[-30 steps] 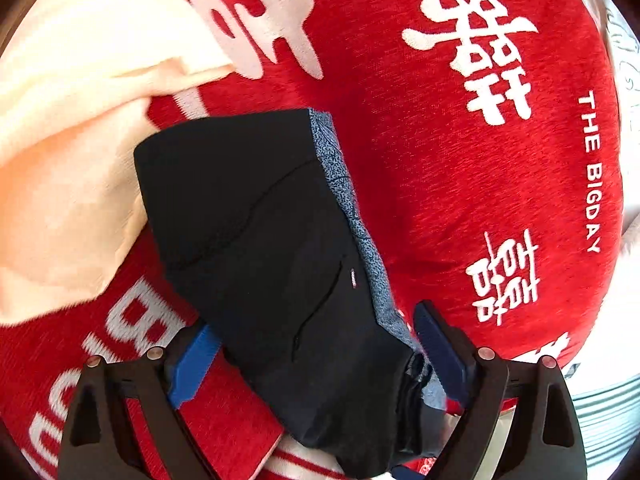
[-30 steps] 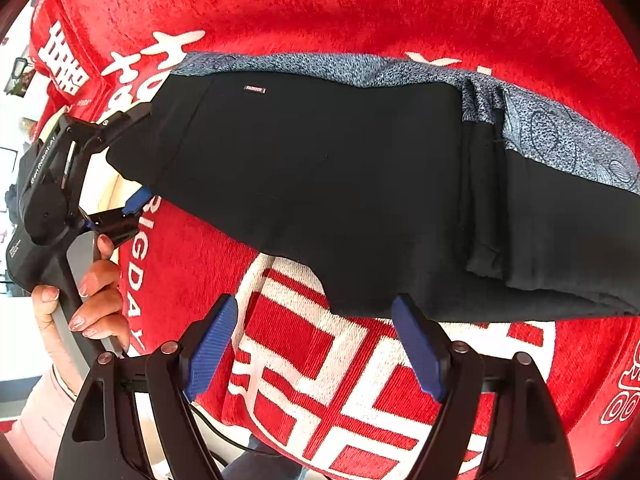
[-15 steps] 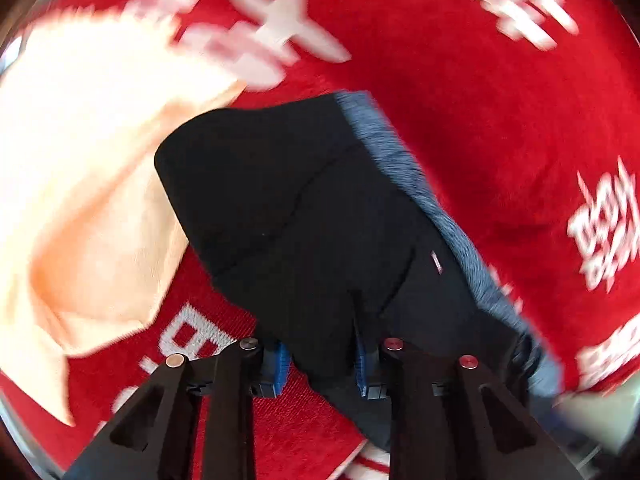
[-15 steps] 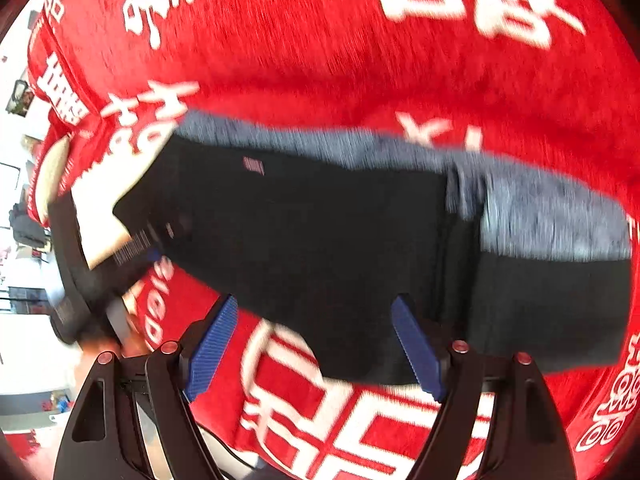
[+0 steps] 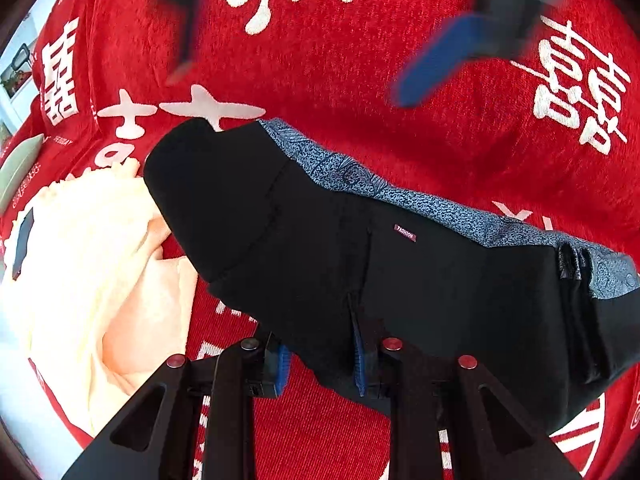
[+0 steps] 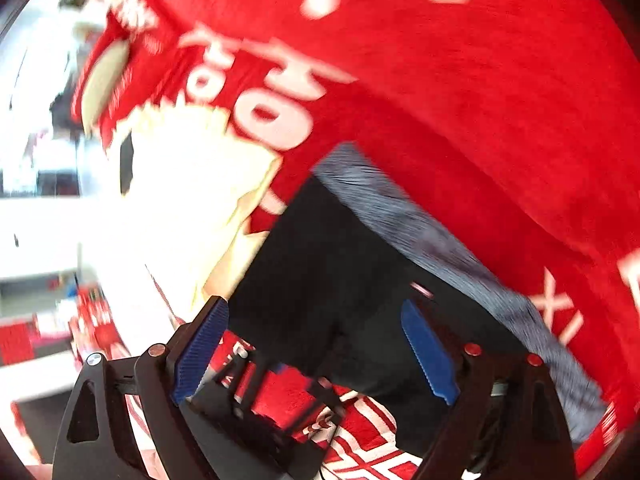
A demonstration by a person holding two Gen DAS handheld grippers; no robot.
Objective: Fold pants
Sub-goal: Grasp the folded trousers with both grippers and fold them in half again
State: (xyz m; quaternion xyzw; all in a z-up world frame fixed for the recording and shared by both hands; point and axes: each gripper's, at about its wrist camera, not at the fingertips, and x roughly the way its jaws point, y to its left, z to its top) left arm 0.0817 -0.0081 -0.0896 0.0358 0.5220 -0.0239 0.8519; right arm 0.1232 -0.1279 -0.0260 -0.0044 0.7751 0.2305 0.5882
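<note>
- I am midway through the fold, as I judge it: the black pants with the blue-grey patterned waistband (image 5: 400, 264) already lie doubled into a long, flat strip on the red plush blanket with white lettering (image 5: 360, 80).
- My left gripper (image 5: 320, 356) is clenched on the near edge of the black pants; its blue pads pinch a bunch of the dark cloth between them.
- My right gripper (image 6: 316, 356) is released, its jaws opening wider, with nothing pressed between the blue pads; the pants lie below and beyond it. In the left wrist view it shows as a blurred blue pad above the blanket.
- The next move, I think, calls for my right gripper to come down on the same near edge further along, so both can lift and carry that edge over towards the waistband side, keeping the layers square.
- The pants look soft and limp, several layers thick at the right end, where stacked edges show. A small dark-red label (image 5: 405, 233) sits just below the waistband.
- A pale cream cloth (image 5: 92, 280) lies crumpled just beside the left end of the pants, touching or nearly so; I should keep it out of the fold.
</note>
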